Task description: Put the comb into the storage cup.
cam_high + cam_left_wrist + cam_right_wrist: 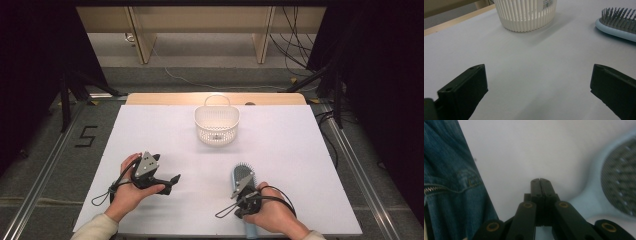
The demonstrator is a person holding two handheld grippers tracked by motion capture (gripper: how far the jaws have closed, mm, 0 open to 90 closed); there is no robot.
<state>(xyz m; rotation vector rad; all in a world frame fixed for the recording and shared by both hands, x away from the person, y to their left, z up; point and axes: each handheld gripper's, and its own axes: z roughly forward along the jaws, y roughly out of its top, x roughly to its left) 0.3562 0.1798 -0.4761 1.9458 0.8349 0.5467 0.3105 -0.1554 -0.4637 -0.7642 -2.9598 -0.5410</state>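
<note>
Right claw [540,180] closed, empty, beside hairbrush [614,182]; jeans [446,182] close.

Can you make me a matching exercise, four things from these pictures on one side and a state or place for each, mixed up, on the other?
1. basket
2. hairbrush
3. left gripper
4. right gripper

A. jaws pressed together, nothing between them
B. lying bristles up, near the table's front edge
C. jaws wide apart, nothing between them
D. standing upright toward the table's far edge

Pairs: 1-D, 2-B, 3-C, 4-A
</note>
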